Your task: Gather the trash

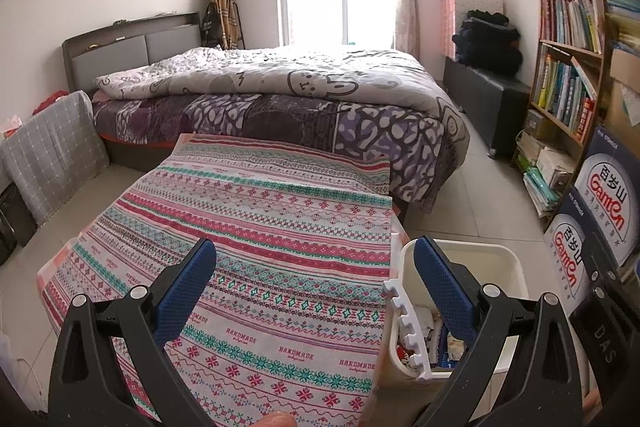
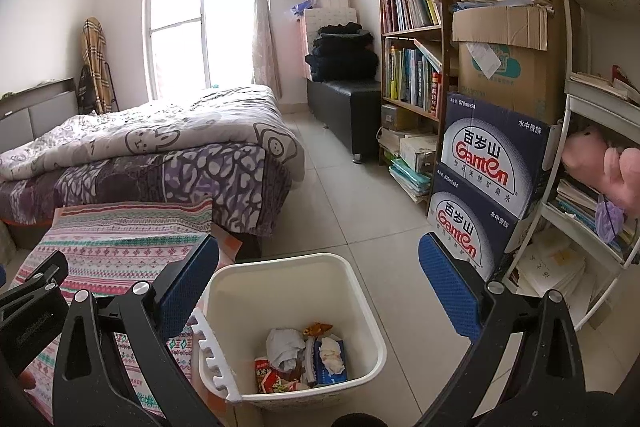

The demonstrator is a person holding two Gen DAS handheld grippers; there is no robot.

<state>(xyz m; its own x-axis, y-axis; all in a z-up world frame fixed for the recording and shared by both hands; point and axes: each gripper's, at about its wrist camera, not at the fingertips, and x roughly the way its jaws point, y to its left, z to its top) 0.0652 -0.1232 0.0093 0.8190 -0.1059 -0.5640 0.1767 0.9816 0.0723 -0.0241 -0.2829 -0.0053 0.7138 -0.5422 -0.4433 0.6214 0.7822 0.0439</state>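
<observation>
Both the left gripper [image 1: 315, 287] and right gripper [image 2: 319, 287] hold their fingers wide apart, gripping nothing. The bin [image 2: 360, 291] stands on the floor beside the cloth-covered surface [image 1: 256, 227], holding the trash [image 2: 304, 359]. A white toothed strip [image 2: 214, 363] hides part of its rim.

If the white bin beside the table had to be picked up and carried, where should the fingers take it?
Probably the bin rim on its right wall, from above: the top is open and that thin edge is bare, so one finger fits inside and one outside. The left rim carries a white toothed strip and sits against the patterned tablecloth.
</observation>
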